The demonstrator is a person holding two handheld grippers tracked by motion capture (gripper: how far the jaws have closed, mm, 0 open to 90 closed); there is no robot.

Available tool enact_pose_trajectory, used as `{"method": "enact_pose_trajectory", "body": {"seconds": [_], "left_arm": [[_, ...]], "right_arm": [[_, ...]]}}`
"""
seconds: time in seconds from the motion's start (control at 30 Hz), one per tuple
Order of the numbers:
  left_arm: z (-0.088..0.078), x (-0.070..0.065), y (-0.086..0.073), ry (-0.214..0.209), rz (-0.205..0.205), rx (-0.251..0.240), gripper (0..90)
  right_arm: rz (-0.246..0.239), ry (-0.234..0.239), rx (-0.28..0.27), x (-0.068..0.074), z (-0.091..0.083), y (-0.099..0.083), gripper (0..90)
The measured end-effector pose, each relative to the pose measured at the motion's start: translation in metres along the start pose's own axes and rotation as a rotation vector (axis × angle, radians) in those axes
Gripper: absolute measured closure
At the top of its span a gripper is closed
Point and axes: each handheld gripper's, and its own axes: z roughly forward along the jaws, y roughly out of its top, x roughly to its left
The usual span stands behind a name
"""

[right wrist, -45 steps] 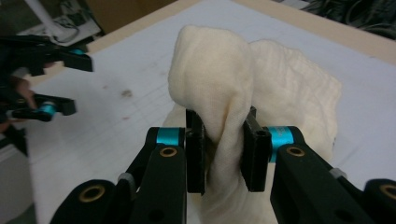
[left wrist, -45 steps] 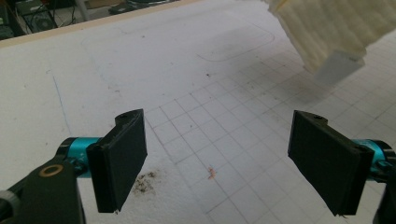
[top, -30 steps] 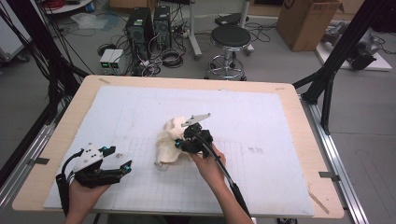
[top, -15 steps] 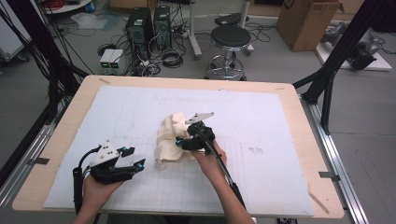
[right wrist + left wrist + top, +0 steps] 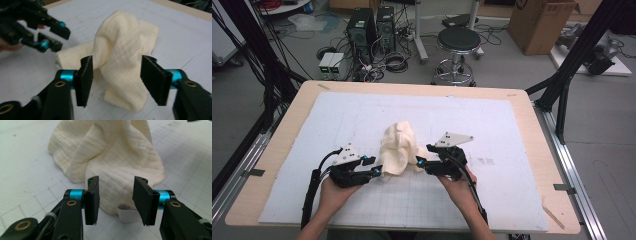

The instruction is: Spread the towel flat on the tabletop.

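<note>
Cream muslin cloth lies bunched mid-table between the left gripper and right gripper, both gaping and empty, so either may pinch only a loose fold and drag it.

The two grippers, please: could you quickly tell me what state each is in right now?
Left gripper: open, holding nothing, jaws facing the cream cloth.
Right gripper: open, holding nothing, cloth between and beyond its jaws.
</note>
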Motion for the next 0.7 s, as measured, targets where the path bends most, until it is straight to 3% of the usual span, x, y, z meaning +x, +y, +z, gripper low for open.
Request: {"method": "enact_pose_trajectory", "body": {"seconds": [0.07,0.33,0.57,0.7], "left_arm": [[0.004,0.000,0.000,0.000,0.003,0.020,58.1],[0.020,-0.004,0.000,-0.019,0.026,0.098,61.6],[0.030,-0.008,0.003,-0.011,0.082,0.162,69.8],[0.037,-0.012,0.003,0.003,0.121,0.189,78.7]], "right_arm": [[-0.019,0.027,0.038,0.004,0.004,-0.013,55.5],[-0.032,0.062,0.132,0.006,0.028,-0.029,62.4],[-0.042,0.035,0.200,0.000,0.045,-0.035,66.9],[-0.066,0.013,0.202,0.000,0.048,-0.036,73.8]]}}
